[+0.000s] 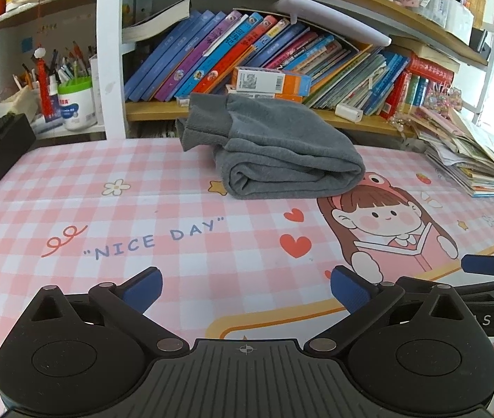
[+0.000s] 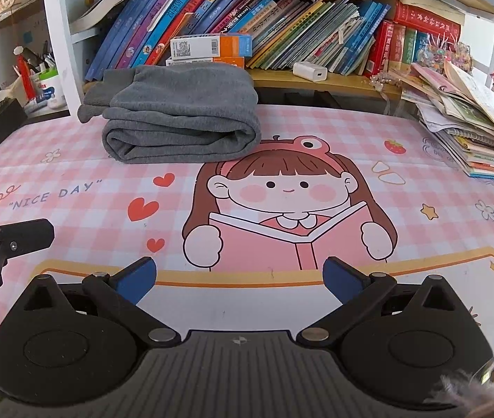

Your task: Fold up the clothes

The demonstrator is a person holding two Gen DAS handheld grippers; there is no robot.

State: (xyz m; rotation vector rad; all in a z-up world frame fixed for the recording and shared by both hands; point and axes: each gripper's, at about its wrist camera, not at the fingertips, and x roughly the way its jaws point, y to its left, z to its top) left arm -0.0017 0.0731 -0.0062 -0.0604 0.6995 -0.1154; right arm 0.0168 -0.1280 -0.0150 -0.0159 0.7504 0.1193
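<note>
Nearest in each wrist view are the tools themselves: the left gripper [image 1: 245, 289] and the right gripper [image 2: 240, 278] both hover above the near edge of the mat [image 1: 72, 209], jaws spread wide and holding nothing. They sit side by side, the left one's finger showing at the left border of the right view. Between them and the work lies bare mat, with the printed girl [image 2: 281, 202] in the middle and nothing to snag on. Farther off, close to the far edge and left of centre, rests the grey garment [image 2: 180, 115], already doubled into a thick bundle with its rolled fold facing the grippers and its ribbed cuffs [image 1: 194, 122] sticking out at the far left. It looks folded, or nearly so, so the step in hand is probably a last tidy or a release and retreat. If another fold is wanted, keep the jaws apart on the way in, come in low over the mat, pinch all layers at the two near corners together, and lift evenly so the bundle does not unroll. Behind it the shelf [image 2: 316, 80] of books [image 2: 281, 17] stands close; avoid pushing the cloth into it.
</note>
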